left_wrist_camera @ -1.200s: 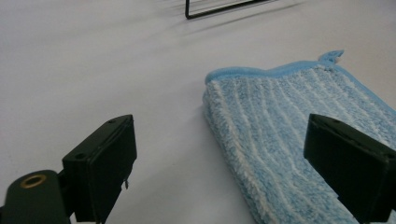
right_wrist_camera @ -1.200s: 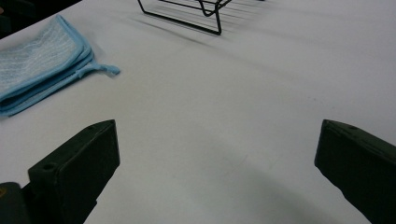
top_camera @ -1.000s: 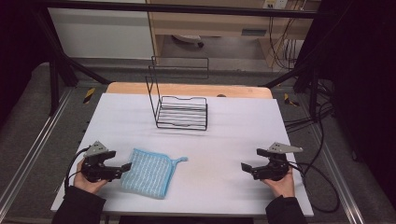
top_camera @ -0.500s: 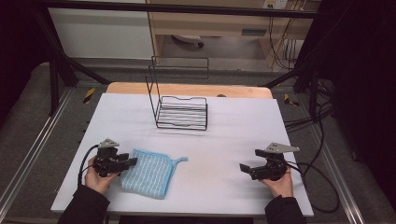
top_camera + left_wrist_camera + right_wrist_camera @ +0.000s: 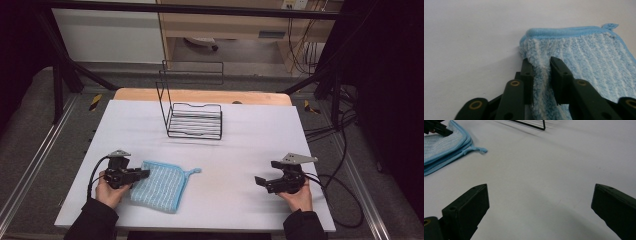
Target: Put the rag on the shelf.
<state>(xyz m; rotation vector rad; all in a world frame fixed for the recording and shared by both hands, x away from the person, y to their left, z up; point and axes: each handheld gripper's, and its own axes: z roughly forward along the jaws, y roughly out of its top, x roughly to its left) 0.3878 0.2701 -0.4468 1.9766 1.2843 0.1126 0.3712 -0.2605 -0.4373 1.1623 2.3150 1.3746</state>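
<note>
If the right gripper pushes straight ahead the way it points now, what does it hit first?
Probably bare white table for a good stretch. The right gripper points toward the blue cloth, so that looks like its first contact, though depth is hard to judge.

Blue cloth [image 5: 584, 62] cut off at frame's right and bottom; wire rack [image 5: 529, 124] mostly beyond top.
</note>
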